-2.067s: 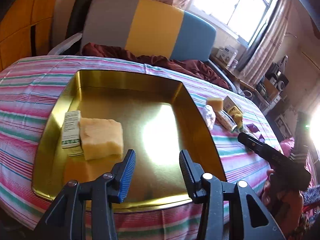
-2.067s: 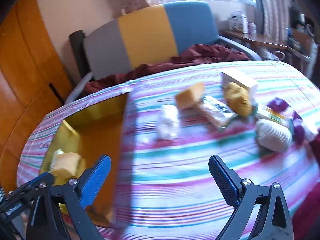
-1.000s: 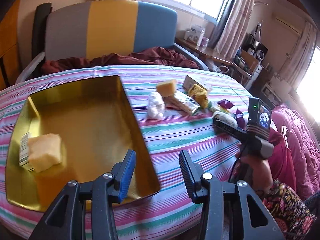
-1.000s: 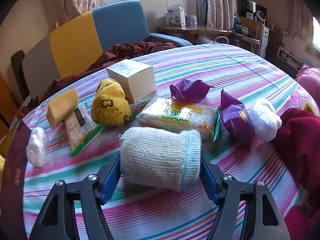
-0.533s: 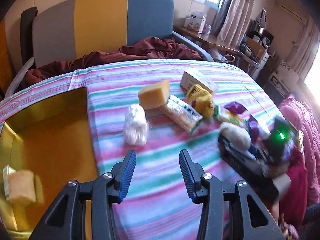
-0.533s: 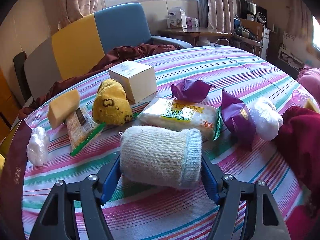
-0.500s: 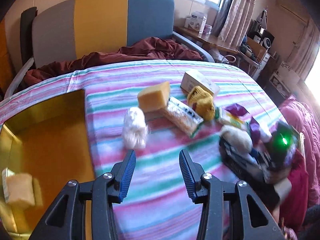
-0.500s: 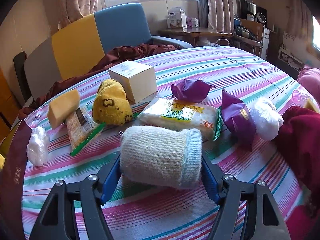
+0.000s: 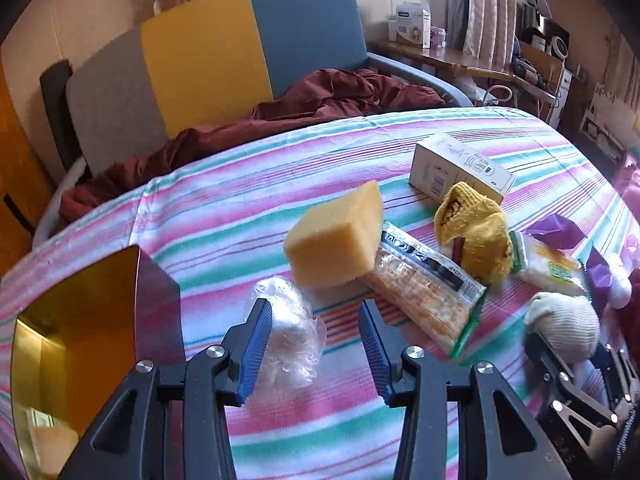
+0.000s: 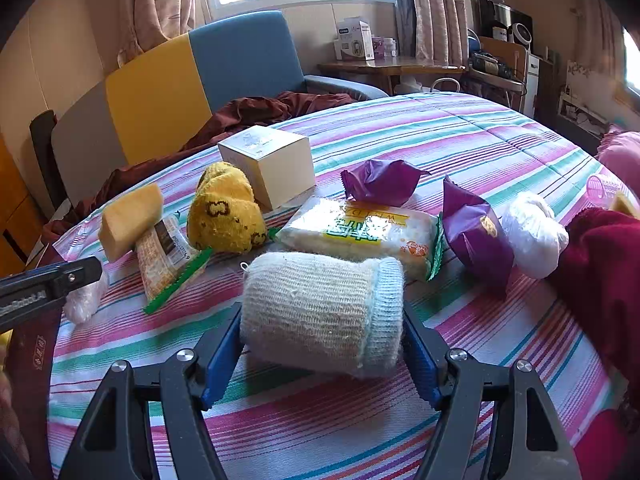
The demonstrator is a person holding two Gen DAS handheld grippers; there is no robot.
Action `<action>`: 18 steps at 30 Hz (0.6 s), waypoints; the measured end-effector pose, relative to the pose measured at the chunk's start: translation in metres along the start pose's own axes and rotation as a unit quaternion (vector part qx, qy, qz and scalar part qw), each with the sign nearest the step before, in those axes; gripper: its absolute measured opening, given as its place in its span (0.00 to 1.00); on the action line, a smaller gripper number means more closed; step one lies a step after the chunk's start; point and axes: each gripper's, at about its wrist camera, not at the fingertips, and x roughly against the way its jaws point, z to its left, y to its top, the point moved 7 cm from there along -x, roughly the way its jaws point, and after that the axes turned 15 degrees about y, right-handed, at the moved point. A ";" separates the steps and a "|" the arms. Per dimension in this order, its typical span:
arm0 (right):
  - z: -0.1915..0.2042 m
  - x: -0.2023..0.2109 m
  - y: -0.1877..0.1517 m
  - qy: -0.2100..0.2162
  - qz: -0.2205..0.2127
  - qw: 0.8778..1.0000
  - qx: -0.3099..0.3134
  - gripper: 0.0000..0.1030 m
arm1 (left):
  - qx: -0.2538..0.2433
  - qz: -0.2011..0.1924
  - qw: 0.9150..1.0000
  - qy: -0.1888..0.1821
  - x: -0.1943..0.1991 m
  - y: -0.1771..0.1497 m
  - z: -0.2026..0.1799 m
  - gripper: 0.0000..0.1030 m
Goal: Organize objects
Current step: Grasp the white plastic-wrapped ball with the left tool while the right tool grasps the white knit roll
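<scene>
My left gripper (image 9: 314, 350) hangs open low over the striped cloth. A clear plastic wad (image 9: 286, 332) lies between its blue pads, close to the left one. Beyond it lie a yellow sponge (image 9: 336, 240), a cracker packet (image 9: 424, 292), a yellow sock (image 9: 476, 236) and a white box (image 9: 460, 168). My right gripper (image 10: 322, 356) is open around a cream knitted roll (image 10: 320, 312) that rests on the cloth, with the pads close against its two ends. A gold tray (image 9: 72, 320) at the left holds another sponge (image 9: 48, 444).
Past the roll lie a rice-cracker pack (image 10: 360, 228), two purple packets (image 10: 380, 184) and a white plastic ball (image 10: 532, 232). A dark red cloth (image 10: 600, 280) sits at the right edge. A striped armchair (image 9: 240, 52) stands behind the table.
My left gripper has swung right from over the gold tray and come down around the plastic wad. My right gripper has stayed around the knitted roll.
</scene>
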 end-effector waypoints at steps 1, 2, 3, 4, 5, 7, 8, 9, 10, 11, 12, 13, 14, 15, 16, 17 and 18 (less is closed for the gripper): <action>0.000 -0.001 0.000 0.001 0.000 1.000 0.000 0.73 | 0.000 -0.004 1.000 0.006 0.000 0.000 0.001 0.44; 0.000 -0.001 0.001 0.002 -0.001 1.000 -0.001 0.73 | 0.004 -0.005 1.000 0.006 -0.001 0.001 0.001 0.43; 0.000 0.000 0.001 0.002 -0.001 1.000 -0.001 0.73 | 0.013 -0.009 1.000 0.002 0.000 0.001 0.004 0.43; 0.000 -0.001 0.001 0.003 -0.001 1.000 -0.001 0.73 | 0.022 -0.013 1.000 -0.003 0.002 0.002 0.007 0.43; 0.000 0.000 0.001 0.003 -0.001 1.000 -0.001 0.73 | 0.028 -0.013 1.000 -0.006 0.002 0.002 0.010 0.43; 0.000 0.000 0.001 0.002 -0.001 1.000 -0.001 0.73 | 0.038 -0.015 0.999 0.002 0.000 0.003 0.014 0.43; 0.000 -0.001 0.001 0.002 -0.001 1.000 -0.001 0.73 | 0.041 -0.016 0.999 0.005 0.000 0.003 0.016 0.43; 0.000 -0.001 0.001 0.002 -0.001 1.000 0.000 0.73 | 0.046 -0.018 0.999 0.004 0.000 0.003 0.017 0.43; 0.000 -0.001 0.001 0.002 -0.001 1.000 0.000 0.74 | 0.047 -0.017 0.999 0.000 -0.001 0.003 0.016 0.43; 0.000 -0.001 0.001 0.002 -0.001 1.000 0.000 0.74 | 0.042 -0.009 0.999 -0.003 -0.003 0.002 0.012 0.43; 0.000 -0.001 0.001 0.002 -0.001 1.000 0.000 0.74 | 0.035 0.000 0.999 -0.002 -0.006 0.000 0.009 0.43; 0.000 -0.001 0.001 0.001 0.000 1.000 0.001 0.74 | 0.029 -0.002 1.000 0.009 -0.008 -0.001 0.008 0.43; 0.001 -0.001 0.001 0.001 0.000 1.000 0.001 0.74 | 0.024 -0.005 1.000 0.017 -0.009 -0.001 0.008 0.43; 0.001 -0.001 0.001 0.001 -0.001 1.000 0.000 0.74 | 0.017 0.001 1.000 0.022 -0.012 -0.003 0.006 0.42; 0.001 -0.001 0.001 0.001 -0.001 1.000 0.000 0.74 | 0.015 0.018 1.000 0.017 -0.018 -0.007 0.003 0.36; 0.001 -0.001 0.001 0.001 -0.001 1.000 0.000 0.74 | 0.015 0.031 0.999 0.013 -0.022 -0.011 0.001 0.35; 0.001 -0.001 0.001 0.001 -0.001 1.000 0.000 0.74 | 0.016 0.036 0.999 0.015 -0.025 -0.014 0.001 0.35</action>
